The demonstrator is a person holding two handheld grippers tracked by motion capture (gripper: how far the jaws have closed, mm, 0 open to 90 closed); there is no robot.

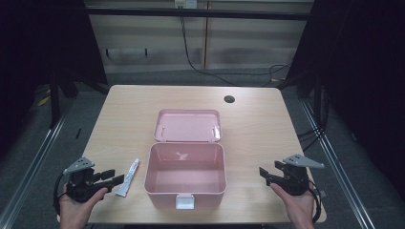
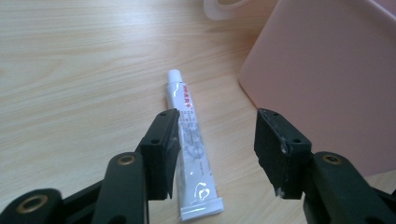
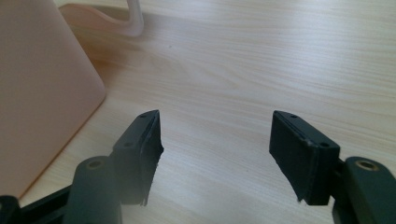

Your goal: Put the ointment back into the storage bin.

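We see the left tool wide open over the white tube lying on the counter beside the open pink box; the right tool is open, holding nothing.

tube: print too small to read | pink box: cut off by frame edge

In the high view, light falls from above onto the pale wooden desk, while the surroundings sink into near black and the picture stays soft and grainy. The open pink plastic box carries a small white glint inside. In the left gripper view, the white tube with red print shows glare streaks (sharp enough to see lettering), and the near black jaws blur slightly. The right gripper view is evenly bright, with soft shadows.
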